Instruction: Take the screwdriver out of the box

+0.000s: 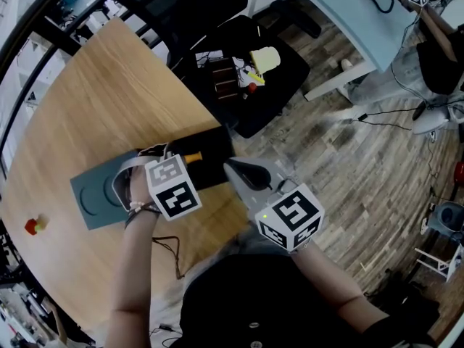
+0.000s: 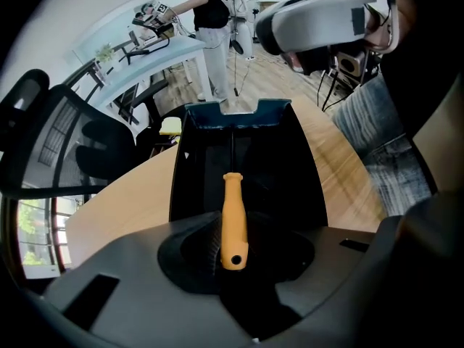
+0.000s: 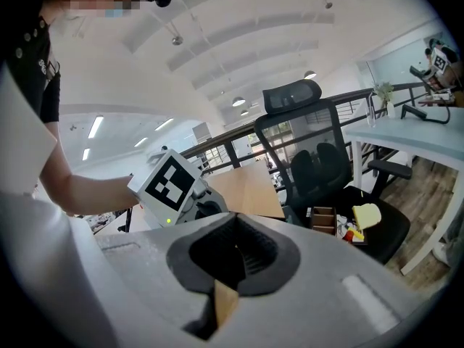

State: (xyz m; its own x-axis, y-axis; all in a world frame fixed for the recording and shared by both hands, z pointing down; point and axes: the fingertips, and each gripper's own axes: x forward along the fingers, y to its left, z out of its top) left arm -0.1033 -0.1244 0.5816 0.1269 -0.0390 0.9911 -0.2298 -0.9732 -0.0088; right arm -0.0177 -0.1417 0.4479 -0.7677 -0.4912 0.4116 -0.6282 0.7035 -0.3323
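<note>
The screwdriver has an orange handle, and the left claw is closed on this handle from both sides. Its thin shaft points forward along the inside of the black box, which is open and lies on the wooden table. A teal lid lies flat beside the box. The right claw has its jaws pressed together with nothing between them, and it is at the table's edge, near the box. Behind the table stands a black office chair.
</note>
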